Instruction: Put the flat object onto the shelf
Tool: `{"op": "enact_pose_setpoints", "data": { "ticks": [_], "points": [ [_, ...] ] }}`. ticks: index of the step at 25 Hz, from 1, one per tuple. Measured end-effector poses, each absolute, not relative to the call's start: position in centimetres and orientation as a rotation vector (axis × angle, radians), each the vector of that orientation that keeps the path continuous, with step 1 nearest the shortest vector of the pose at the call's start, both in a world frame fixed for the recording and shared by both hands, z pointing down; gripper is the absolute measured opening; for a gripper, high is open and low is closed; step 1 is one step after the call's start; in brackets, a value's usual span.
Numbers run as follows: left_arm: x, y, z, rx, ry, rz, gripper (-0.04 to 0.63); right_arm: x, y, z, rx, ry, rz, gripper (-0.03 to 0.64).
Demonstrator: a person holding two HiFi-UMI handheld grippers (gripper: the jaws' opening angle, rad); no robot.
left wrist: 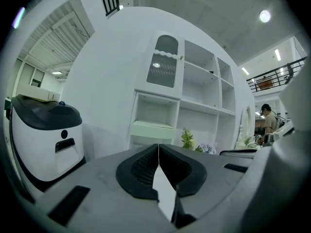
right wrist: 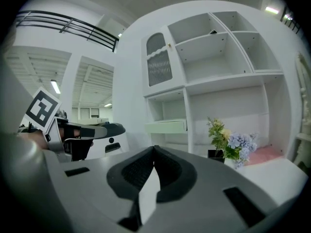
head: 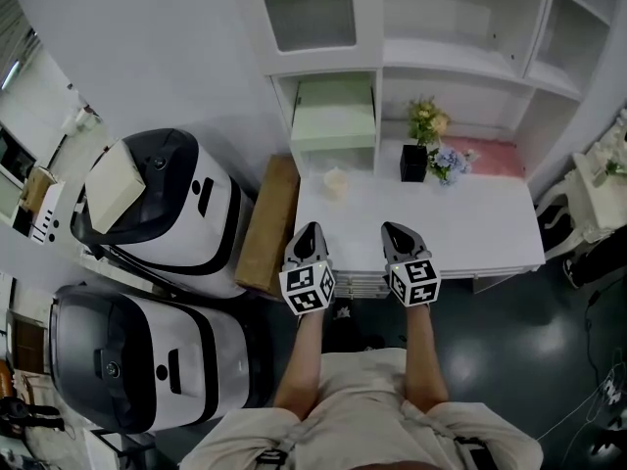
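— Well, where is the flat thing found, and how is it expected to handle?

— A pale green board is taken to be it, though that is only a judgement. It is seen lying level in the lower left cubby of the white shelf, so it appears to be placed already. It is judged stiff, light and smooth, hence a little slippery. It would best be taken at its front edge, which is turned toward the desk, and pinched near both ends so that it is kept level.

— And the tools?

— Both are closed on nothing, with the pads pressed together. The left gripper and the right gripper are held over the desk's near edge, well apart from the green board.

— What is given by one view only?

— The green board's top face and a brown board beside the desk are shown from the head alone. The thickness of the front edge is shown only in the gripper views. A pink mat at the back of the desk is not made out in the left gripper view.
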State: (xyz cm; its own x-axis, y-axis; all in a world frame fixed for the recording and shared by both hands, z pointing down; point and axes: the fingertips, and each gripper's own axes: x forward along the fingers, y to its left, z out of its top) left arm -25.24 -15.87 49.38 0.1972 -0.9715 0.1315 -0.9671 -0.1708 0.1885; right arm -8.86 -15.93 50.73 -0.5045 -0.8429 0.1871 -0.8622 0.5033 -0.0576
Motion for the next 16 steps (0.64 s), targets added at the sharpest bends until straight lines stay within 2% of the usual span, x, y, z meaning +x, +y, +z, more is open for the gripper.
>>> {"op": "enact_pose_setpoints", "data": {
  "ticks": [8, 16],
  "points": [
    [-24.5, -16.0, 49.5, 2.267, -1.859, 0.020, 0.014, -9.5, -15.7, 50.7, 1.447, -2.630, 0.198, 0.068],
    [-23.4, -16.0, 49.2, 2.333, -1.763, -0.063, 0.014, -8.4, -16.1, 50.7, 1.490, -2.596, 0.189, 0.068]
  ]
}}
